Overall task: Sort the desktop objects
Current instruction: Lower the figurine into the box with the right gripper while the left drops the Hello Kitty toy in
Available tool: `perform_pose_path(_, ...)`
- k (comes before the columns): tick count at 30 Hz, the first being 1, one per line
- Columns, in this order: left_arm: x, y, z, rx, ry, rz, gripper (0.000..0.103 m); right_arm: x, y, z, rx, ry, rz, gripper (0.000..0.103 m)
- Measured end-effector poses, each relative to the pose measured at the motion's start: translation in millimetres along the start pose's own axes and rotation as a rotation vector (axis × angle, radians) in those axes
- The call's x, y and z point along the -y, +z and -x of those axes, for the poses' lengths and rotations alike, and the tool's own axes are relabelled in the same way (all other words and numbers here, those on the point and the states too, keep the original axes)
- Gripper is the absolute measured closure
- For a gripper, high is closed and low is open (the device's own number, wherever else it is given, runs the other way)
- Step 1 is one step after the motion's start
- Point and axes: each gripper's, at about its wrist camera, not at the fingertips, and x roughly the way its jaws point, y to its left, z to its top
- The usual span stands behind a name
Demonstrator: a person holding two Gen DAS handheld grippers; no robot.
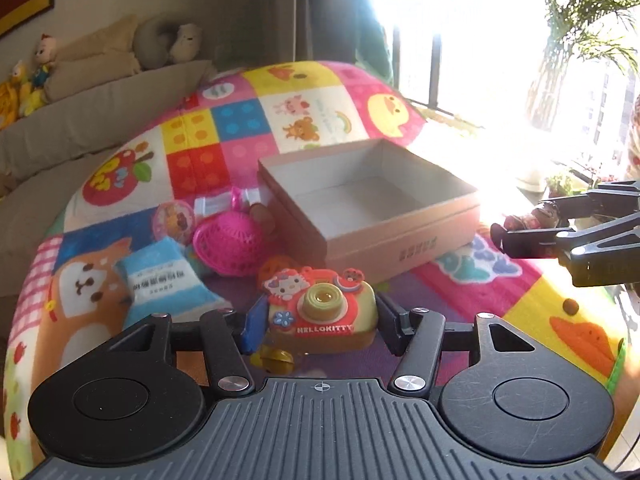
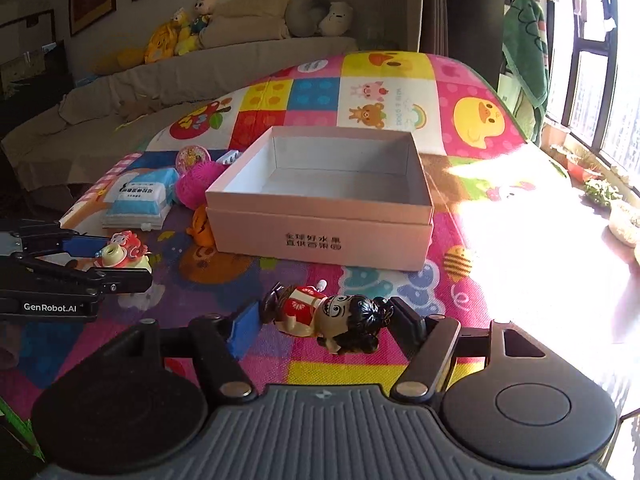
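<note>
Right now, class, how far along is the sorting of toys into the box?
Nothing looks done: the box is empty. In hand: the left gripper is closed on the toy camera, the right gripper on the doll. Left on the mat: tissue pack, pink ball, glitter ball, orange toy.

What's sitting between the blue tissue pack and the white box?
A pink mesh ball lies between the tissue pack and the white box, with a small orange toy nearer the box's corner. The right wrist view shows it best.
</note>
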Motion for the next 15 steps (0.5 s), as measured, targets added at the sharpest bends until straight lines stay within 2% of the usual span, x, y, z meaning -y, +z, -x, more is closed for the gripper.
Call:
perform_pose_path(4, -0.7, 73.0, -11.5, 0.152, -0.049, 0.007, 0.042, 2.6, 52.1, -0.8, 0.175, -0.102, 0.051, 0.035)
perform_pose_path(6, 2.1, 99.2, -28.7, 0.179, -0.045, 0.008, 0.042, 0.4, 65.7, -16.1, 0.206, -0.123, 0.069, 0.035)
perform_pose_path(8, 2.9, 114.8, -46.7, 0.184, -0.050, 0.015, 0.042, -1.9, 74.1, -39.3, 0.202, -0.129, 0.073, 0.034)
perform_pose_path(9, 0.9, 120.1, -55.6, 0.182, -0.057, 0.022, 0.040, -0.4, 75.7, -49.5, 0.198, -0.115, 0.072, 0.034)
perform_pose_path(10, -1.9, 122.2, -60.7, 0.177, -0.055, 0.031, 0.032, 2.3, 75.5, -63.0, 0.187, -0.080, 0.068, 0.031)
perform_pose_path(13, -24.3, 111.4, -61.5, 0.165, 0.012, 0.089, 0.015, 7.8, 68.0, -80.7, 0.150, -0.115, 0.026, 0.012)
perform_pose_path(14, -35.3, 102.0, -58.6, 0.155, 0.033, 0.108, 0.013, 10.2, 62.8, -79.7, 0.149, -0.097, 0.013, 0.010)
perform_pose_path(15, -43.7, 92.7, -56.4, 0.140, 0.058, 0.120, 0.009, 12.1, 57.4, -77.3, 0.148, -0.076, 0.001, 0.002)
